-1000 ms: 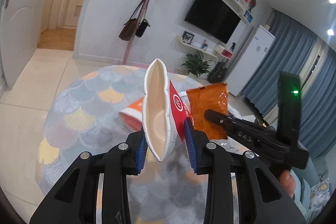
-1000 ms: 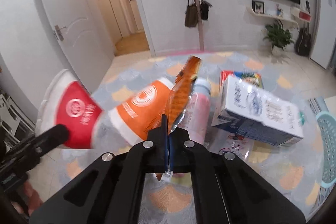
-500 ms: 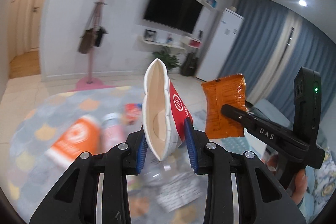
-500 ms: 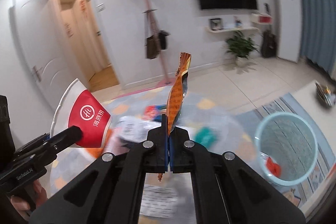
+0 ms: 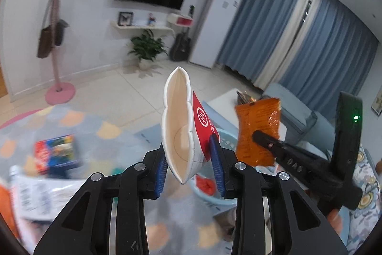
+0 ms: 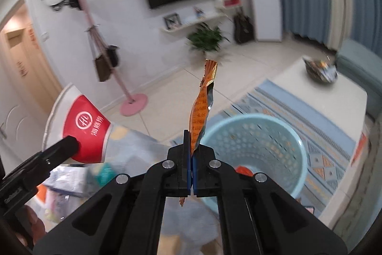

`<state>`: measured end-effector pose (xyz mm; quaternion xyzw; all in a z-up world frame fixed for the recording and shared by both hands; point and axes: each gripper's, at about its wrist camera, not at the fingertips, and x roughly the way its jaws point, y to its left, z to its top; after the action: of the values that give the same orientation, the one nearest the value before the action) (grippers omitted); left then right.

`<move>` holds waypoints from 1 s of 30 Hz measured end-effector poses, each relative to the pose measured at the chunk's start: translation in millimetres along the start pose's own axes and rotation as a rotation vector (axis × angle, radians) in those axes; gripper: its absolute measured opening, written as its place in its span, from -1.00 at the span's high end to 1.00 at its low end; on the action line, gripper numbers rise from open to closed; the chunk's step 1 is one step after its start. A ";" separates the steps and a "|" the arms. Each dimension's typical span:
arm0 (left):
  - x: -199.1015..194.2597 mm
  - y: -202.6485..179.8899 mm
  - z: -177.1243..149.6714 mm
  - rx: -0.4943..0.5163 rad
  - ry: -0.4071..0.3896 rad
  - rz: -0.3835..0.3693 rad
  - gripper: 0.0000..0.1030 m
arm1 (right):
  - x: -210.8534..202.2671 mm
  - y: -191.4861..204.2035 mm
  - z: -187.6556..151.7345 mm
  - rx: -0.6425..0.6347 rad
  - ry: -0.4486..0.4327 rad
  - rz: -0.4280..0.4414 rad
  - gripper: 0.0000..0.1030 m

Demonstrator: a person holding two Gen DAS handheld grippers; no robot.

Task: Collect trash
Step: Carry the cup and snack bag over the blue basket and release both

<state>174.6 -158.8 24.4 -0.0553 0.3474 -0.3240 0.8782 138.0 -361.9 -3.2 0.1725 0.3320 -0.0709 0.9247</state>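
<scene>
My left gripper (image 5: 189, 165) squeezes a flattened paper cup (image 5: 182, 126), my right gripper (image 6: 191, 159) pinches an orange wrapper (image 6: 201, 111), beside the blue basket (image 6: 281, 130).

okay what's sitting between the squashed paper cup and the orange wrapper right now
Nothing lies between them. In the left wrist view the paper cup, pinched in the left claw, and the orange wrapper, clamped in the right claw, hang side by side, apart, with only open air between.

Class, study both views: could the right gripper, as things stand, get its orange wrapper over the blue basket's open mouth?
Probably yes. The right gripper grips the wrapper, and the basket stands just beyond with its mouth open, nothing between; the left gripper's cup stays off to the side.
</scene>
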 end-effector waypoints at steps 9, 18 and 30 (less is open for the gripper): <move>103.9 -24.3 -8.9 0.024 0.168 -0.014 0.37 | 65.4 -82.6 -13.3 0.153 0.164 -0.077 1.00; 132.9 -20.6 -22.6 0.000 0.241 -0.005 0.07 | 87.7 -110.9 -26.8 0.176 0.214 -0.128 0.99; 67.3 -26.3 -23.9 0.013 0.117 0.000 -0.34 | 58.1 -103.8 -27.8 0.155 0.138 -0.152 0.03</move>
<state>182.1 -217.2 -23.7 -0.0306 0.3959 -0.3289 0.8568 140.9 -449.2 -88.6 0.2221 0.4004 -0.1542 0.8756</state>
